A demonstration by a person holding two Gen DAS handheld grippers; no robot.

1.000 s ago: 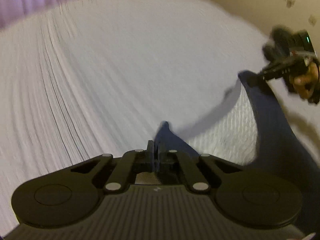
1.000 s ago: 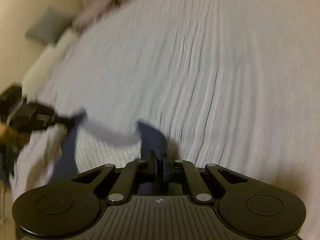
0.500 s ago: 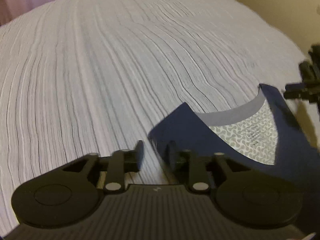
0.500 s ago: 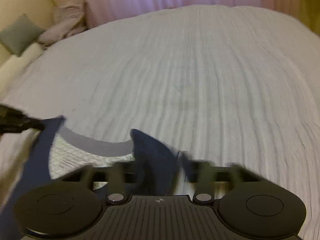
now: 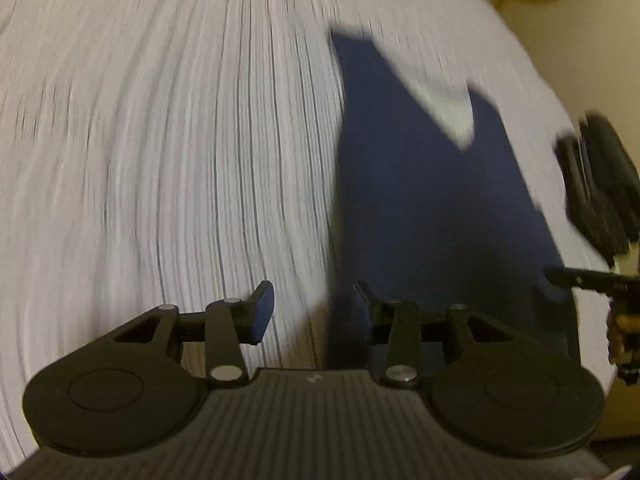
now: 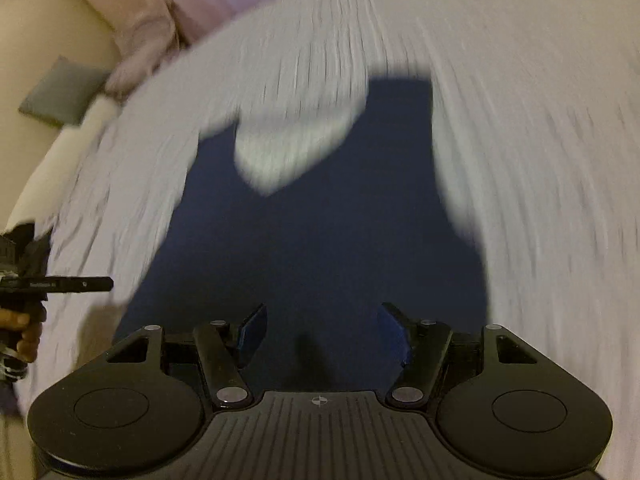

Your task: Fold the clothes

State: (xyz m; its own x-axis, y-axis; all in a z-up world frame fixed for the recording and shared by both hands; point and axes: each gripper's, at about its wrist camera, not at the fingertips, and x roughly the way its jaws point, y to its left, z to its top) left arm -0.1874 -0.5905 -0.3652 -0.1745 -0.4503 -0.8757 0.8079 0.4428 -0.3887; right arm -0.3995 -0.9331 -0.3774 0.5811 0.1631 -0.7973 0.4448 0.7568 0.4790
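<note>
Both tongs, left [image 5: 308,312] and right [image 6: 322,332], have just been opening and gape empty above the flat navy sleeveless cotton garment [image 6: 320,240] lying at twelve o'clock on the white ribbed bed [image 6: 540,160], so a careless regrip could drag and wrinkle it.

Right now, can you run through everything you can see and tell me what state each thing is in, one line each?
Shirt: spread flat on the bed, neck opening away from the cameras, released.
Left tool: open, has just been opening, nothing between its fingers.
Right tool: open over the shirt's near edge, gripping nothing.
Bed: covered with a striped white sheet.
Pillow: lying beyond the bed's corner.
</note>
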